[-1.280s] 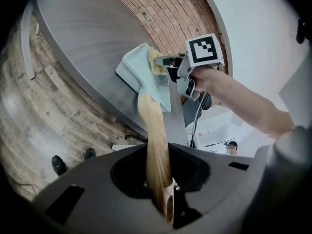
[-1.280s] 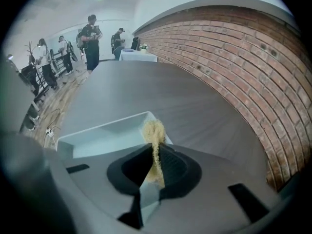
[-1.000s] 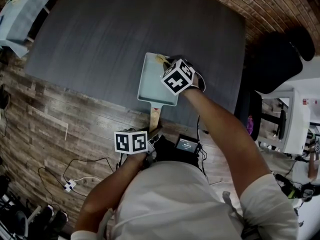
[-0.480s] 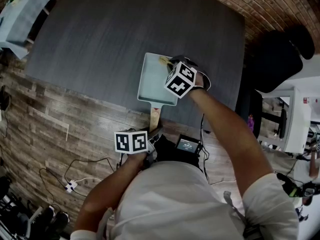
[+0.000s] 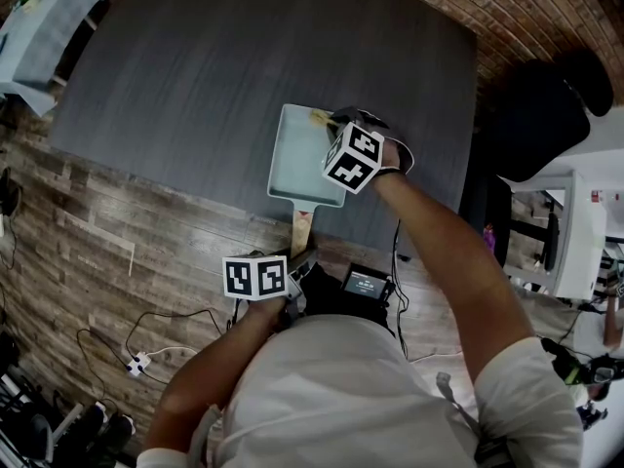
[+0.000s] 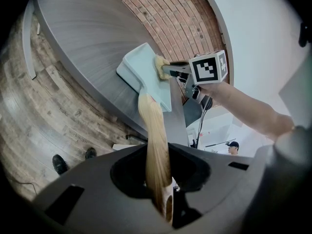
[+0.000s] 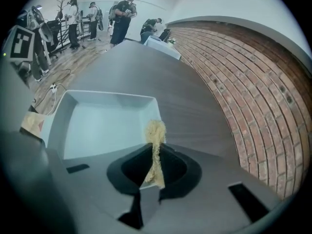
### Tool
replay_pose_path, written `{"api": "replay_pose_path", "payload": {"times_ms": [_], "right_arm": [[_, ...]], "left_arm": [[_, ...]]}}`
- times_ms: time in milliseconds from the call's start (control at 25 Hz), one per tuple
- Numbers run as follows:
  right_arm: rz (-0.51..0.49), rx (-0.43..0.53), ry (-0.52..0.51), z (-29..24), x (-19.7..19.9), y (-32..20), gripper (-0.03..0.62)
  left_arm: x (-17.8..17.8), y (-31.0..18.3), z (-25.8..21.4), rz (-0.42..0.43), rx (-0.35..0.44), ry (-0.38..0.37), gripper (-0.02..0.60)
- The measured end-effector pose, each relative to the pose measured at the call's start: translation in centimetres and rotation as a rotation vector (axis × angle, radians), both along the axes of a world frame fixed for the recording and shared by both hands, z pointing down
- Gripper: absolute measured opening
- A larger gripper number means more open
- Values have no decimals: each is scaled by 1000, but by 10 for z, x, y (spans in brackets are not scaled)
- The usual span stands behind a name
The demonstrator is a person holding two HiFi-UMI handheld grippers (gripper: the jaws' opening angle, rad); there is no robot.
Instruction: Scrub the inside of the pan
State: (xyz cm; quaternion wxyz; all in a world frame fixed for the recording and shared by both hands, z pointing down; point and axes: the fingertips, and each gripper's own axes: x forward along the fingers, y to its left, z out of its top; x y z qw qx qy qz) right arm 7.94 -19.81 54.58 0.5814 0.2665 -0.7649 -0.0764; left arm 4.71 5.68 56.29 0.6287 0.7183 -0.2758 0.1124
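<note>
A pale blue rectangular pan (image 5: 300, 154) lies on the dark grey table (image 5: 224, 57), its wooden handle (image 5: 302, 230) pointing toward me. My left gripper (image 5: 295, 261) is shut on that handle (image 6: 156, 150) at the table's near edge. My right gripper (image 5: 331, 117) is over the pan's far right corner, shut on a yellowish scrubber (image 7: 155, 145). The scrubber's tip (image 5: 317, 118) rests at the pan's (image 7: 97, 126) rim corner. In the left gripper view the pan (image 6: 146, 77) and the scrubber (image 6: 160, 67) show beside the right gripper's marker cube (image 6: 208, 67).
A brick wall (image 5: 507, 18) runs behind the table. A black chair (image 5: 546, 115) stands at the right. Wood floor with cables and a power strip (image 5: 136, 359) lies at the left. Several people (image 7: 122, 11) stand far off in the right gripper view.
My right gripper has rolled and shifted slightly right over the pan's far right corner, with the scrubber still in it. The left gripper and the pan have stayed put.
</note>
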Motion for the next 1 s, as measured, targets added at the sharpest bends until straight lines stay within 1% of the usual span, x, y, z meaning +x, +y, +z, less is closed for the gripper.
{"api": "replay_pose_path", "payload": {"times_ms": [280,480,600,720,1000], "right_arm": [[-2,25,-8,-10,3,-7,44],[43,94,-31,-27,11,-21,44],[94,112,-65,-39,18,-28,44],[109,118,-86,-48,19,-29,44],[111,120,-117,-57,13,-18,44]], "left_arm": [[4,-1,0,8,-4,11,84],[7,-2,-2,8,-1,35,84],[7,-3,-4,19,13,35,122],[4,-5,-7,18,29,36,160],[-11,-17,-22,0,118,41,184]]}}
